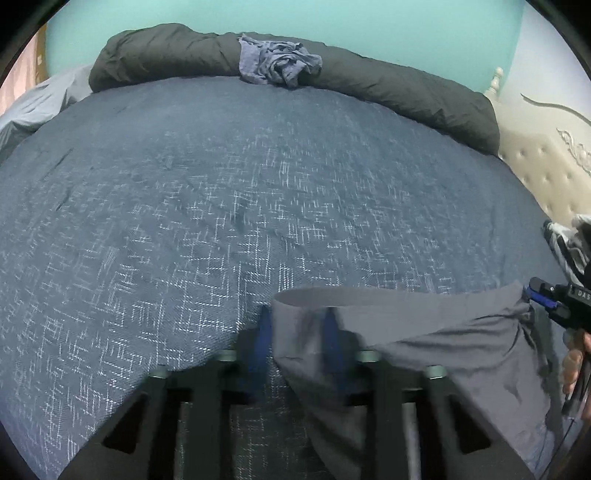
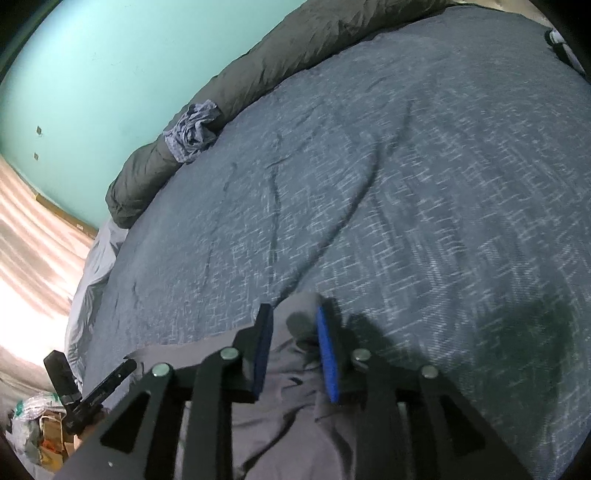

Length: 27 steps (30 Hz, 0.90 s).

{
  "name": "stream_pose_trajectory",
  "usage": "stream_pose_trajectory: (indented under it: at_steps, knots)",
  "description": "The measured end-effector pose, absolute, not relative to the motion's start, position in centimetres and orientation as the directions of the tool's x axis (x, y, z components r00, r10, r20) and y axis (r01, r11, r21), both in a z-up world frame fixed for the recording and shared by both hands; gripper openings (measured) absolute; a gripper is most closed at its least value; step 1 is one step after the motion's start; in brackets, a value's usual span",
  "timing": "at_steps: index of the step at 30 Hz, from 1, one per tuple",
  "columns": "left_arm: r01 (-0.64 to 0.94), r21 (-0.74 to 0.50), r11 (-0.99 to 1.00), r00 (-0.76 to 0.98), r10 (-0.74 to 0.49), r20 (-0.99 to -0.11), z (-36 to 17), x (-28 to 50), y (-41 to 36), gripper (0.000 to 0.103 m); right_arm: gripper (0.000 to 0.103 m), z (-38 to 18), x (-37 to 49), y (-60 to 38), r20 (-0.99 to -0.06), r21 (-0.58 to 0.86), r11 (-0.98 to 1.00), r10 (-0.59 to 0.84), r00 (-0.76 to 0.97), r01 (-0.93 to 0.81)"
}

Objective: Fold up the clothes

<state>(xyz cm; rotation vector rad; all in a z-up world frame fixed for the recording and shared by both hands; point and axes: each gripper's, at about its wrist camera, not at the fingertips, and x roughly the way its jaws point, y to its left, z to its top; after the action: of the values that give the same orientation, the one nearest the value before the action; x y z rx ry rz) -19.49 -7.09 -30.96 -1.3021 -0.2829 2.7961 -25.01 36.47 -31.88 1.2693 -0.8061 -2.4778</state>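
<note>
Down at the bottom of the left wrist view, the left gripper [image 1: 300, 332] has its blue pads either side of the upper left corner of the grey garment [image 1: 424, 339], right at the waistband; the picture is smeared there, so I cannot tell whether the pads are pressing on the cloth. The garment stretches off toward the right edge of the frame, where the right gripper [image 1: 532, 299] meets its far corner, a hand [image 1: 576, 365] just below it. From the right wrist view, that right gripper [image 2: 295, 325] has its pads standing apart with a bunched fold of the grey garment [image 2: 280, 424] rising between them, loose, not pinched. The garment lies low in both pictures on the dark blue bedspread [image 1: 221, 206] with its pale crosshatch pattern. Up at the top of the frame, a rolled dark grey blanket [image 1: 406, 92] runs along the turquoise wall [image 1: 332, 18], and a crumpled blue cloth [image 1: 277, 62] sits on it.
</note>
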Motion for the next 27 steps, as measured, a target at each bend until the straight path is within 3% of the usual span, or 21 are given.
stream_pose_trajectory:
  at_steps: [4,19,25,27]
  knots:
    - [0.034,-0.18,-0.983,-0.662,0.113,-0.741,-30.7,-19.4,-7.3,0.005,0.025,-32.5,-25.7,36.0,-0.675,0.581,-0.813,-0.454,-0.582,-0.042]
    - [0.047,-0.26,-0.964,-0.677,0.161,-0.718,-31.0,-20.5,-9.1,0.008,0.026,-33.1,-26.5,35.2,-0.67,0.582,-0.813,-0.464,-0.58,-0.022]
    - [0.044,-0.265,-0.963,-0.668,0.169,-0.725,-30.8,-20.2,-9.0,0.036,0.025,-33.3,-26.8,35.0,-0.669,0.583,-0.812,-0.475,-0.572,-0.008]
    - [0.036,-0.264,-0.964,-0.659,0.176,-0.731,-30.8,-20.1,-8.9,0.037,0.025,-33.2,-26.8,34.9,-0.671,0.579,-0.816,-0.475,-0.569,-0.002]
